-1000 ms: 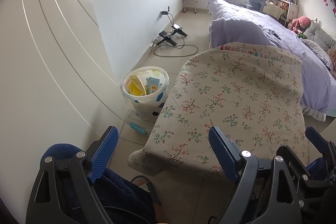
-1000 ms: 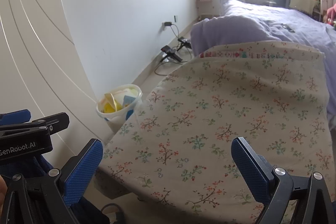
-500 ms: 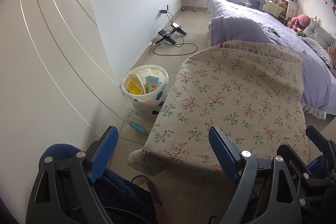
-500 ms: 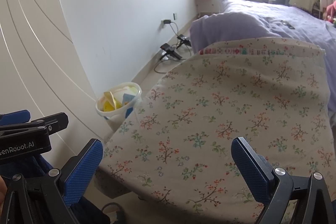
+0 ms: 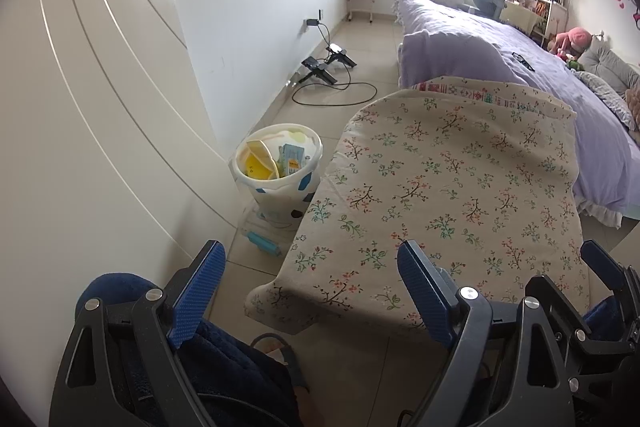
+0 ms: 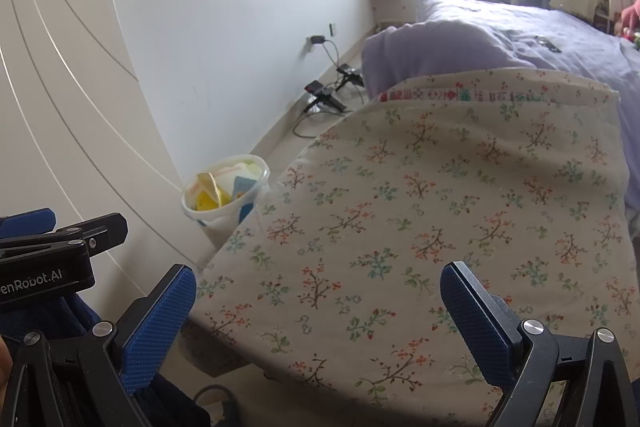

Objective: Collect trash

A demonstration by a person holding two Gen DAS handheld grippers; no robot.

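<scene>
Left wrist view: left gripper (image 5: 310, 291) held low over the near end of the table (image 5: 448, 187), jaws wide apart, nothing between them. Blue pads have a fine dotted texture on black frames. Table is covered w/ a beige floral cloth, soft, draping over rounded corners; no loose trash visible on it. Trash bin (image 5: 280, 167) stands on the tiled floor just left of the table, near the white wall; small tapered white pail w/ blue and black spots, liner folded over the rim. Inside: yellow wrapper and a blue printed packet, paper or thin plastic, approx. rim level. A light-blue flat item (image 5: 262, 242) lies on the floor at the bin's foot; identity unclear, poss. trash. Purple bed (image 5: 500, 51) beyond the table.

Right wrist view: right gripper (image 6: 318, 311) also w/ jaws spread apart, empty, above the cloth's near edge. Bin (image 6: 224, 195) partly hidden behind the table corner; rim and yellow scrap show. Left gripper's frame visible at left edge.

Judgement: step in hand is locating/approaching trash. Suggest sweeping left toward the bin area, coming down steeply on the floor item, and pinching thin wrappers by an edge; light, crinkly stuff may slip.
</scene>
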